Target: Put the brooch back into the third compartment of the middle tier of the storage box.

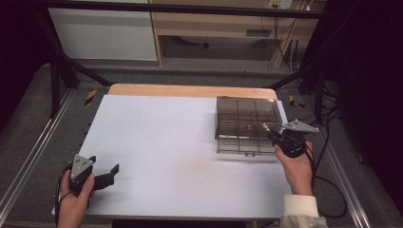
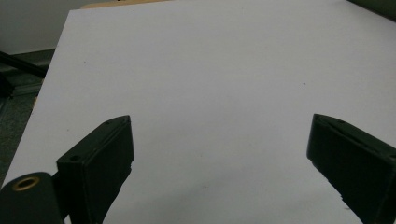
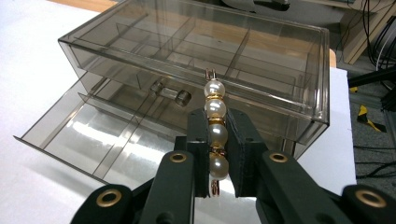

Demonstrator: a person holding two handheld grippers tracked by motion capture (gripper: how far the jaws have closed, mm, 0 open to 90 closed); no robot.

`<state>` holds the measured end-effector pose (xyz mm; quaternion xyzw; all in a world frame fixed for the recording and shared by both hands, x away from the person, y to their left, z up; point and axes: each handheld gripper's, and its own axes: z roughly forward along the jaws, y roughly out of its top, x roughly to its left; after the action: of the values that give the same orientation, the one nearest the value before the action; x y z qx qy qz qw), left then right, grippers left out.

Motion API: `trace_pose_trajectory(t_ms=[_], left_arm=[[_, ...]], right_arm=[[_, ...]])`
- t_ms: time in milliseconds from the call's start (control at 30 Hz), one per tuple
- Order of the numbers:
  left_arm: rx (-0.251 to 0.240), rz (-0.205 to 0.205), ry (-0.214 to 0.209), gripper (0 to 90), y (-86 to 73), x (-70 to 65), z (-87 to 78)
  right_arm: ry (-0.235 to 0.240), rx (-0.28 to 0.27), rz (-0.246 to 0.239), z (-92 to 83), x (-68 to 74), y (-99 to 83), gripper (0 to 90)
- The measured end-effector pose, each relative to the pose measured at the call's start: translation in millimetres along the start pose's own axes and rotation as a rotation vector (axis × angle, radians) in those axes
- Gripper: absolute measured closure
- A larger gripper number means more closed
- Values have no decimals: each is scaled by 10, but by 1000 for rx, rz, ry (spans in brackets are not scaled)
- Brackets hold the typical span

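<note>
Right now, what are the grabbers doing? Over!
Left gripper open over bare white sheet. Right gripper shut on pearl string. Clear drawer box ahead, bottom drawer pulled out. Nothing in the way.

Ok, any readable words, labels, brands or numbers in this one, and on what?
None readable.
A small label on the shelf unit behind the table: too blurred to read.
The clear drawer box, pearl hair clip and both grippers carry no visible print.
</note>
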<state>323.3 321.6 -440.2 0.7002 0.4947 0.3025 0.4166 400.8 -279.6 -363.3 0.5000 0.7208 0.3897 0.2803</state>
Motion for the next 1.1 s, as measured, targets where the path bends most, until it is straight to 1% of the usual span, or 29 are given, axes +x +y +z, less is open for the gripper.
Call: trace_pose_trajectory(t_ms=[167, 200, 400, 633, 767, 833, 867, 1100], left_arm=[[3, 0, -3, 72, -2, -4, 5], [3, 1, -3, 72, -2, -5, 5], [6, 1, -7, 72, -4, -7, 6], [8, 5, -8, 72, -4, -13, 11], [9, 6, -9, 72, -4, -14, 10], [9, 5, -8, 72, -5, -9, 8], [9, 5, -8, 72, -5, -8, 7], [10, 9, -9, 72, -5, -14, 11]], right_arm=[[-2, 15, -4, 13, -6, -11, 805], [-8, 24, -10, 29, -13, -28, 805], [-6, 44, -8, 60, -39, -70, 805], [4, 78, 3, 81, -117, -178, 805], [4, 89, 1, 100, -127, -198, 805], [4, 104, -9, 116, -135, -220, 805], [5, 105, -3, 120, -137, -228, 805], [15, 121, -2, 156, -156, -266, 804]])
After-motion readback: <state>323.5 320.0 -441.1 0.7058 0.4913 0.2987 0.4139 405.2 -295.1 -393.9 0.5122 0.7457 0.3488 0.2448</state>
